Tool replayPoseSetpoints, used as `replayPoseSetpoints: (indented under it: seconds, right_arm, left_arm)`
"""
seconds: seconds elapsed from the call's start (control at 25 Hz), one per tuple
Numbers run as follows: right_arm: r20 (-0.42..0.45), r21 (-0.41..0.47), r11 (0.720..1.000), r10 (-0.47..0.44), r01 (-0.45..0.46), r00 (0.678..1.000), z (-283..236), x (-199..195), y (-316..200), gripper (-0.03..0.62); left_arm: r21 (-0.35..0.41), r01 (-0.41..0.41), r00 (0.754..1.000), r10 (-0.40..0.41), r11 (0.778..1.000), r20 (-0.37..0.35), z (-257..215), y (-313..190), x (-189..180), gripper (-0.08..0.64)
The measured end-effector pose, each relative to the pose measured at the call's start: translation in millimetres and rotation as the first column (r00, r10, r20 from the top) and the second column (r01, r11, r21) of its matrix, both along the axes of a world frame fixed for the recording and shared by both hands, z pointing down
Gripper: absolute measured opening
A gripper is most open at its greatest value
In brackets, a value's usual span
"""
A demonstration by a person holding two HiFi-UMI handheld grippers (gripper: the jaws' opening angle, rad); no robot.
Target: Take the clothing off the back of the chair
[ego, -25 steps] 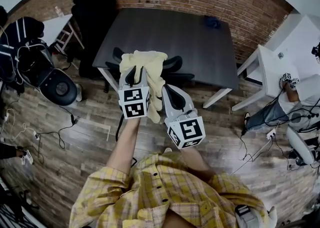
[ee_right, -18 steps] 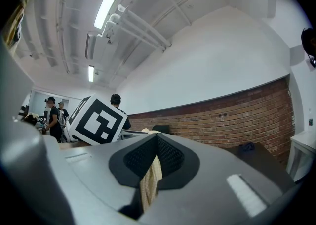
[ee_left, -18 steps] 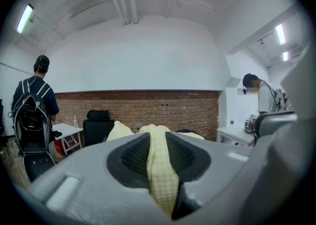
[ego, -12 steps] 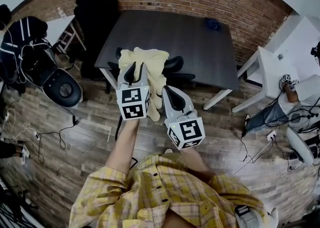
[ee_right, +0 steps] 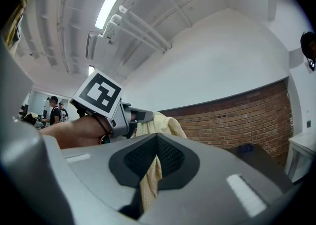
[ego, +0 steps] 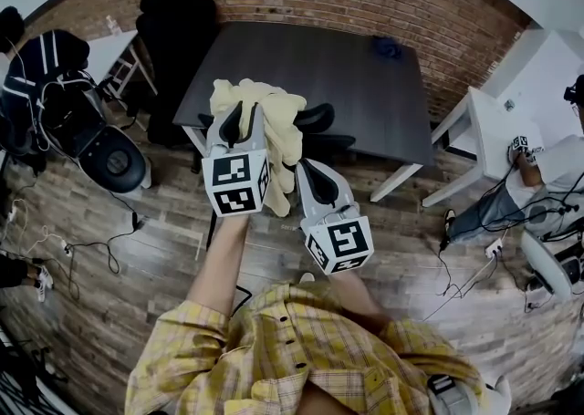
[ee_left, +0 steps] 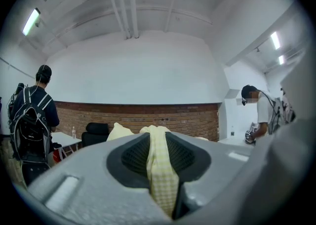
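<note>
A pale yellow checked garment (ego: 272, 121) hangs bunched in the air above the black office chair (ego: 319, 123) at the near edge of the dark table. My left gripper (ego: 239, 121) is shut on its upper part; in the left gripper view the cloth (ee_left: 160, 169) is pinched between the pads. My right gripper (ego: 306, 174), lower and to the right, is shut on a lower fold, and the right gripper view shows the fabric (ee_right: 150, 182) clamped in the jaws, with the left gripper's marker cube (ee_right: 98, 95) just ahead.
A dark table (ego: 365, 85) stands against the brick wall with a small blue object (ego: 387, 43) on it. Another black chair (ego: 173, 21) is at its left end. A white desk (ego: 497, 126) is at the right, where a person sits. Bags and cables lie at the left.
My left gripper has risen with the garment, lifting it higher off the chair back. The right gripper has stayed where it was.
</note>
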State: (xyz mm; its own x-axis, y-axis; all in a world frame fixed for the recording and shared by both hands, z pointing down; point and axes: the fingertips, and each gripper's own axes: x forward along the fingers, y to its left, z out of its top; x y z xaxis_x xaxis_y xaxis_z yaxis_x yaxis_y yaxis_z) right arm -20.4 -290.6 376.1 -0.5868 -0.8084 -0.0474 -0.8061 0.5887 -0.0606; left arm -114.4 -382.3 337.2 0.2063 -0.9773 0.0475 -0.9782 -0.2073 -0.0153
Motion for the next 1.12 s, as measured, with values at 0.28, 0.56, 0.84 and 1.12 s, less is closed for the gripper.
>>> replayPoseSetpoints:
  seconds: [0.28, 0.56, 0.84, 1.12]
  right_arm:
    - [0.004, 0.006, 1.0, 0.007, -0.007, 1.0, -1.9, -1.9, 11.1, 0.0]
    - [0.006, 0.011, 1.0, 0.008, -0.008, 1.0, -4.5, -7.0, 21.9, 0.0]
    - [0.007, 0.018, 1.0, 0.001, -0.001, 1.0, -4.1, -3.7, 26.8, 0.0]
    - [0.005, 0.026, 0.999, -0.022, 0.022, 1.0, -9.2, -2.0, 36.3, 0.0]
  left_arm:
    - [0.044, -0.005, 1.0, 0.006, 0.999, -0.018, -23.4, 15.0, -3.0, 0.097]
    - [0.097, -0.008, 0.999, 0.011, 0.995, -0.032, -49.9, 34.9, -8.0, 0.097]
    - [0.153, 0.001, 0.999, 0.006, 0.988, -0.049, -72.9, 54.8, -5.3, 0.097]
    - [0.179, 0.008, 0.999, 0.0, 0.984, -0.049, -86.5, 78.6, -2.7, 0.097]
